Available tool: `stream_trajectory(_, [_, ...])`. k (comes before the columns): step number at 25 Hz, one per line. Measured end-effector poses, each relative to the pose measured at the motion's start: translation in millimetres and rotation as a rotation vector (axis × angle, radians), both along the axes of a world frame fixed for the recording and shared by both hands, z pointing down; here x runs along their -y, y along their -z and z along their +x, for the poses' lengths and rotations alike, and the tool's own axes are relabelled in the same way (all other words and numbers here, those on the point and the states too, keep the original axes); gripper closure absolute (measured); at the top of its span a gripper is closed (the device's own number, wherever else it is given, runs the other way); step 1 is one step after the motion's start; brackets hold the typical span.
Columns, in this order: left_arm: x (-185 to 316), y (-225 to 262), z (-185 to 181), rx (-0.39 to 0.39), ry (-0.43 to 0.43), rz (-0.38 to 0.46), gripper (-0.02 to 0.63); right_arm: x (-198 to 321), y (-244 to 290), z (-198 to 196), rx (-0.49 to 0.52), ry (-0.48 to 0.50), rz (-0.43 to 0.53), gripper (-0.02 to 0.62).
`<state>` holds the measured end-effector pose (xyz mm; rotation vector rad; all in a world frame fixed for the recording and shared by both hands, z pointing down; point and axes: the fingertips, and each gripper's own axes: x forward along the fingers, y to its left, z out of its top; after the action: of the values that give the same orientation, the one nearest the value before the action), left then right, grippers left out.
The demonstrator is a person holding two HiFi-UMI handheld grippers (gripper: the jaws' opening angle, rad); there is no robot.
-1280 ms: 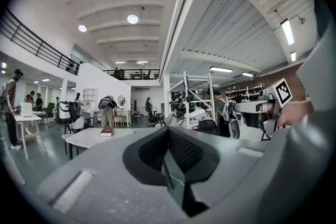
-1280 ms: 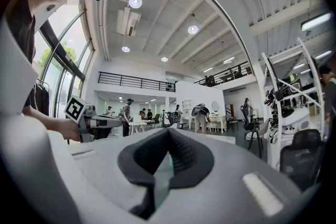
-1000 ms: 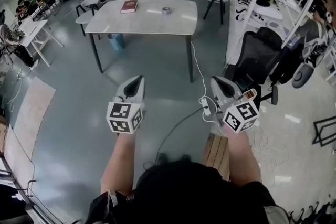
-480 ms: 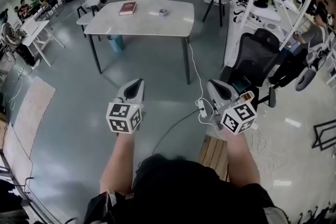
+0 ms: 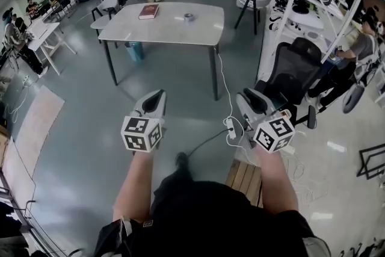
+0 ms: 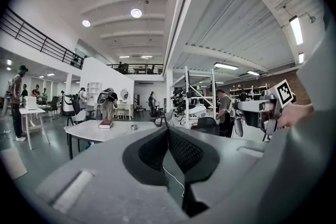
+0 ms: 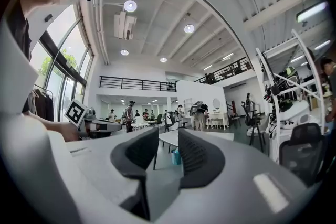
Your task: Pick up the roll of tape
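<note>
**Head view: the approach, nothing grasped yet**

The person is standing well back from the white table (image 5: 168, 26), holding both tools out in front at about the same height. The roll of tape (image 5: 189, 17) is sitting on the far half of the tabletop, a little apart from a red book (image 5: 148, 11), and neither tool is anywhere near it. I'm judging this as the walk-up, with the pick itself not yet begun.

The left gripper (image 5: 157, 94) is pointing at the table with its jaws clenched tip to tip and nothing between them. The right gripper (image 5: 246, 97) is spreading its jaws right now, a clear gap showing and only floor and table legs visible through it.

Next, I'd say, the gap to the table is needing closing, then the opening right tool coming down over the roll.

A blue bin (image 5: 133, 49) is standing under the table's left end; what it is holding is hidden from here.
</note>
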<state>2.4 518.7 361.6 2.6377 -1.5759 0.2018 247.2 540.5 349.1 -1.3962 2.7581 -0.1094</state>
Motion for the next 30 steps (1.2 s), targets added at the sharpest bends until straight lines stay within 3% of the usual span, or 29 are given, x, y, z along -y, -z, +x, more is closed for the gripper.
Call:
stream_trajectory(8, [45,-12,-8,-0.027,0.014,-0.001,0.595,42,-10,-6,-0.032,-0.001,-0.033,0.402])
stream_trajectory(14, [113,-24,-29,-0.048,0.001,-0.018,0.595,112,-20,-20,-0.042,-0.03,-0.057,0.376])
stream_trajectory(30, [322,-50,-167,-0.074,-0.054,-0.097,0.595,330,-40,-191,-0.057,0.037,-0.137,0.375])
